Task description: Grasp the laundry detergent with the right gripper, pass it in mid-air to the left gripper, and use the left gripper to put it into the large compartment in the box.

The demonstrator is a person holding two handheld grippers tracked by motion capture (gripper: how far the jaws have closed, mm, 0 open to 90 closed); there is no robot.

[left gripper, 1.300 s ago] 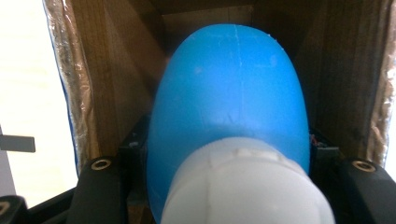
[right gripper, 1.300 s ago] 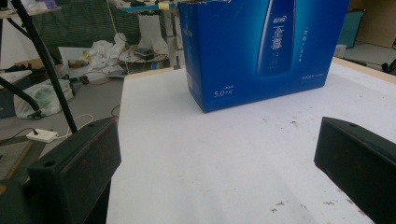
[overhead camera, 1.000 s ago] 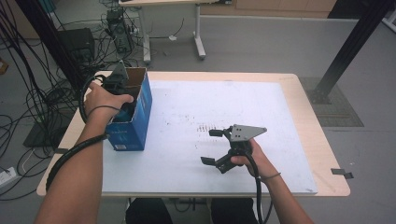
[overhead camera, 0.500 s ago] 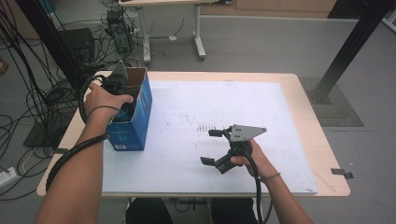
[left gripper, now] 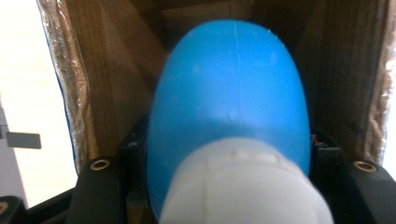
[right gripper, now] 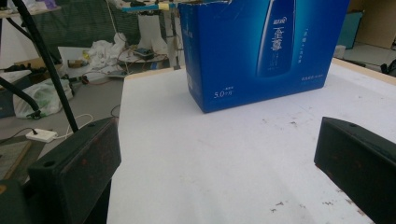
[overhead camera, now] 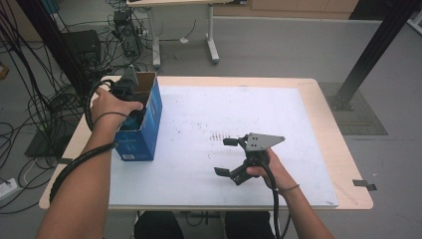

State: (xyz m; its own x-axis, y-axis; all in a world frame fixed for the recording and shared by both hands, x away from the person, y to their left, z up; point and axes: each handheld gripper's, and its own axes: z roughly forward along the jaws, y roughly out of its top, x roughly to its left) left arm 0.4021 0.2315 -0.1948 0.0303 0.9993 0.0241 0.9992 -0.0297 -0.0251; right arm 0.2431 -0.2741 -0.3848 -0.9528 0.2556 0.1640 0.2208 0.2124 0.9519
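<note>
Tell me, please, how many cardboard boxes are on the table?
1: the blue box stands open-topped at the table's left edge, with the left gripper reaching down into it. Anything behind it would be hidden.

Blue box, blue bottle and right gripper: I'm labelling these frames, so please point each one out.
blue box (overhead camera: 149, 127): high view, its long blue side wall.
blue bottle (left gripper: 233, 84): left gripper view, its rounded blue body.
right gripper (overhead camera: 226, 157): high view, midway between its fingers.
</note>
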